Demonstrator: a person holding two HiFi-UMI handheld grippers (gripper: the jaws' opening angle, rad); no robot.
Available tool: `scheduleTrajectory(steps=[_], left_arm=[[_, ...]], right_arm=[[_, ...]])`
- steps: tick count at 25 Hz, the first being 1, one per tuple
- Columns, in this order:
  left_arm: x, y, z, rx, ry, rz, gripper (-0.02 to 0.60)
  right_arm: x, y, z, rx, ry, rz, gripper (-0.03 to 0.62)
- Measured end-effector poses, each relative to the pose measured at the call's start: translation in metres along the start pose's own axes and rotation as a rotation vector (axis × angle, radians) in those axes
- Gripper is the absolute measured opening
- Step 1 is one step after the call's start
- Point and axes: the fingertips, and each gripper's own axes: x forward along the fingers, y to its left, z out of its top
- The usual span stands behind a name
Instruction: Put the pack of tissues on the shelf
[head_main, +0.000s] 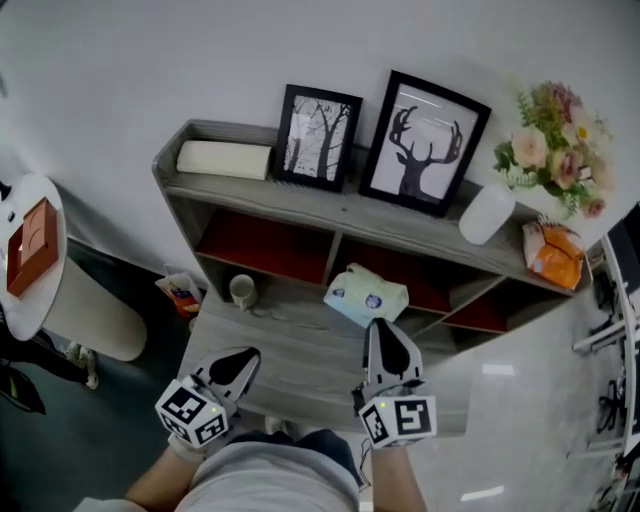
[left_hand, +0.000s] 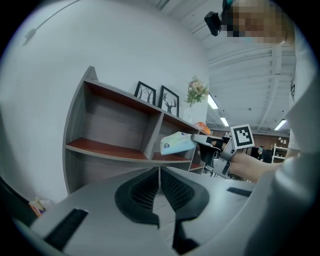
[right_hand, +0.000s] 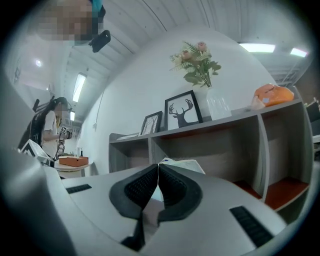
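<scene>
Tissue pk (head_main: 366, 297) in R tool (head_main: 380, 328), blue label marks illegible

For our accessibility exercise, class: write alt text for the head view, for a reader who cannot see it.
Seen from above, the right gripper holds a pack of tissues in front of a grey shelf. The left gripper is shut and empty beside it. Two framed pictures and a vase of flowers stand on top.
</scene>
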Motion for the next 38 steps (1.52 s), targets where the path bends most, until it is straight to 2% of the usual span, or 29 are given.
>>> scheduleTrajectory(steps=[4, 11, 20, 24, 30, 38], left_arm=[[0.002, 0.008, 0.006, 0.005, -0.006, 0.018, 0.025], [0.004, 0.017, 0.008, -0.019, -0.022, 0.106, 0.025], [0.016, 0.009, 0.007, -0.041, -0.032, 0.201, 0.025], [0.021, 0.004, 0.000, -0.067, -0.030, 0.227, 0.025], [0.021, -0.003, -0.003, -0.064, -0.019, 0.256, 0.025], [0.017, -0.006, -0.007, -0.061, -0.010, 0.284, 0.025]], right_arm=[[0.022, -0.007, 0.008, -0.014, -0.022, 0.010, 0.021], [0.049, -0.025, 0.005, -0.009, -0.011, 0.061, 0.021], [0.063, -0.053, -0.026, 0.014, 0.065, 0.123, 0.021], [0.061, -0.066, -0.045, 0.023, 0.105, 0.115, 0.023], [0.065, -0.078, -0.070, -0.009, 0.157, 0.091, 0.023], [0.078, -0.096, -0.079, -0.019, 0.201, 0.042, 0.025]])
